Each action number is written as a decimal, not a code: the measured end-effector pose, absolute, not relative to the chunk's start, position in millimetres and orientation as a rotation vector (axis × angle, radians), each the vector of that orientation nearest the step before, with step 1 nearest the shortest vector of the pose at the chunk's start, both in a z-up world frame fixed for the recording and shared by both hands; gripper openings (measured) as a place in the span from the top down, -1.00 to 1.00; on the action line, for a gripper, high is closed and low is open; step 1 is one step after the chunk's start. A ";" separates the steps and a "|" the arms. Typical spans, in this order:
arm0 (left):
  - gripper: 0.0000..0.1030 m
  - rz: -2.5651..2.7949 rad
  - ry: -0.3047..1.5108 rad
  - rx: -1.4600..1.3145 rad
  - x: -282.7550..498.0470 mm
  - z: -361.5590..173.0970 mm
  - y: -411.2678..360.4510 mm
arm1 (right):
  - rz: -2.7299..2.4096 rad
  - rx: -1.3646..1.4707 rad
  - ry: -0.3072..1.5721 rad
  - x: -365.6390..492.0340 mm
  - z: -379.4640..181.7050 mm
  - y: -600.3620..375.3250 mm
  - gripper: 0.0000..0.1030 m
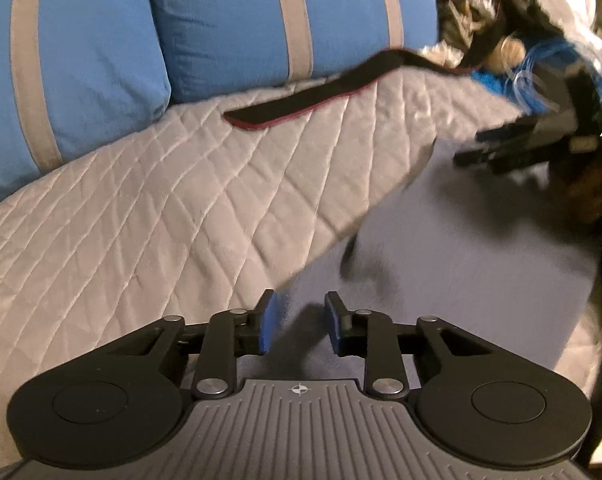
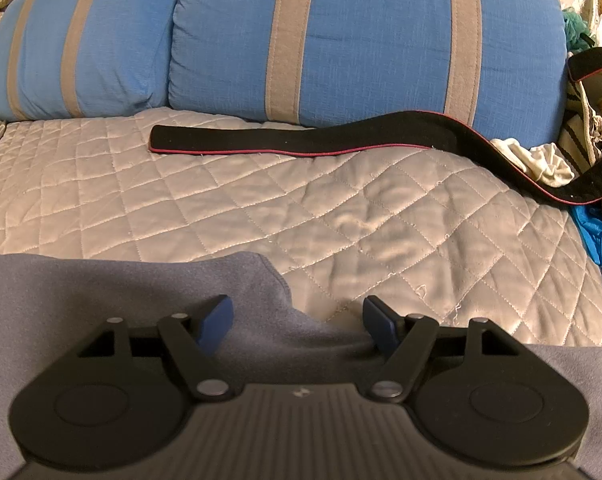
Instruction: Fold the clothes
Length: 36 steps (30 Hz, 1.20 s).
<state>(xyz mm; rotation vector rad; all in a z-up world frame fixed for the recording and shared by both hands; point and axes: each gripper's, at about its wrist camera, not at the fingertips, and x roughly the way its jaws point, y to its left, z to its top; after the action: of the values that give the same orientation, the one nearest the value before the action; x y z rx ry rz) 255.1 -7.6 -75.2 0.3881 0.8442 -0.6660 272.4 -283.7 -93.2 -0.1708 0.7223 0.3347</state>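
A grey-blue garment [image 1: 481,264] lies spread flat on the quilted bed cover [image 1: 141,208]. My left gripper [image 1: 301,326] hovers over the garment's left edge, open, with nothing between its blue pads. In the right wrist view the same garment [image 2: 101,288] fills the lower part of the frame, with a rounded edge near the middle. My right gripper [image 2: 297,324] is open wide above that edge and holds nothing. The right gripper [image 1: 501,148] also shows, blurred, at the right of the left wrist view.
Blue pillows with grey stripes [image 2: 341,48] line the head of the bed. A long black band with red trim [image 2: 301,142] lies across the quilt [image 2: 341,216] before them. A cluttered pile of clothes and other items [image 2: 581,128] sits at the right edge.
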 end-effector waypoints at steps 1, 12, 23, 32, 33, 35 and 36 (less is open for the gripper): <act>0.82 -0.661 0.856 0.390 256.4 -77.5 -7.9 | 0.335 -0.171 0.722 272.5 -93.3 -283.9 -0.59; 0.97 -0.692 0.871 0.156 265.5 -52.0 33.2 | 0.331 -0.177 0.728 273.4 -94.4 -283.6 -0.62; 0.99 -0.556 0.961 0.214 282.3 -70.4 25.7 | 0.324 -0.183 0.726 273.7 -95.8 -284.2 -0.64; 0.89 -0.494 0.910 0.183 282.4 -70.9 45.0 | 0.375 -0.157 0.627 263.0 -82.3 -282.6 -0.61; 0.82 -0.493 0.903 0.173 282.9 -69.5 44.9 | 0.397 -0.151 0.623 261.5 -81.4 -280.5 -0.60; 0.51 -0.482 0.882 0.143 283.5 -65.7 46.5 | 0.437 -0.163 0.616 258.2 -81.4 -274.7 -0.60; 0.46 -0.467 0.863 0.118 283.6 -62.6 49.4 | 0.449 -0.178 0.612 256.5 -82.1 -271.8 -0.60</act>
<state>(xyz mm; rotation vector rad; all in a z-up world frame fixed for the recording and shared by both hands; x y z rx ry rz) 283.6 49.4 -62.6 0.1175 0.8629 -0.4665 256.5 -271.8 -82.1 -0.1780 0.6119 0.4491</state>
